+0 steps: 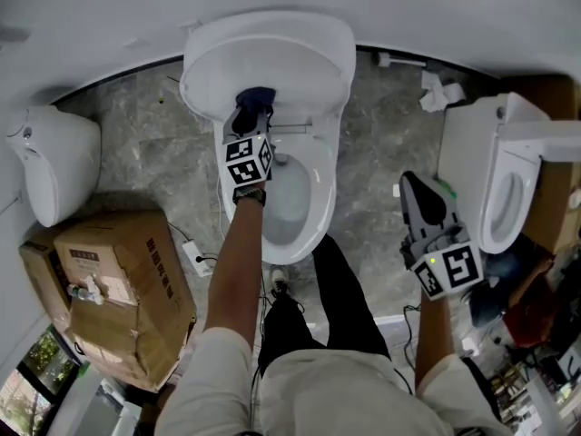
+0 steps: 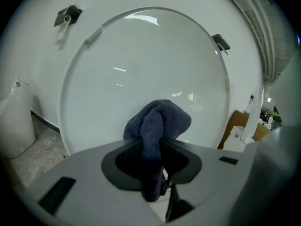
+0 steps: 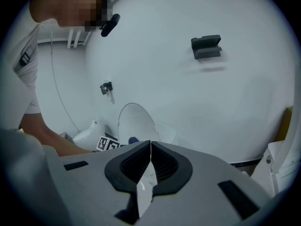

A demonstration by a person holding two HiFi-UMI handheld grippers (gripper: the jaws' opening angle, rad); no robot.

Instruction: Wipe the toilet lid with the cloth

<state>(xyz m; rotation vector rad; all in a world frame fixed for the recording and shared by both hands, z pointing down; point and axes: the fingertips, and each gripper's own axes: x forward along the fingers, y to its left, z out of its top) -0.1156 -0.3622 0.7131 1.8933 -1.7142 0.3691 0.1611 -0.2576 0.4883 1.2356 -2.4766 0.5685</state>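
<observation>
Clenched in the left hand-held gripper (image 2: pixel 153 166), the cloth (image 2: pixel 158 120) should be pressed flat against the toilet lid (image 2: pixel 141 60); the right hand-held gripper (image 3: pixel 150 149) is kept clenched, empty.

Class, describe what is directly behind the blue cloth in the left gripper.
The raised white toilet lid stands behind the cloth. The patch of lid it covers is hidden, as is any contact.

The place looks like a storeroom for bathroom ware: a toilet (image 1: pixel 322 189), a second toilet (image 1: pixel 477 148) and another white fixture (image 1: pixel 59 162) share a grey stone floor (image 1: pixel 381 180) with a cardboard box (image 1: pixel 118 280).
</observation>
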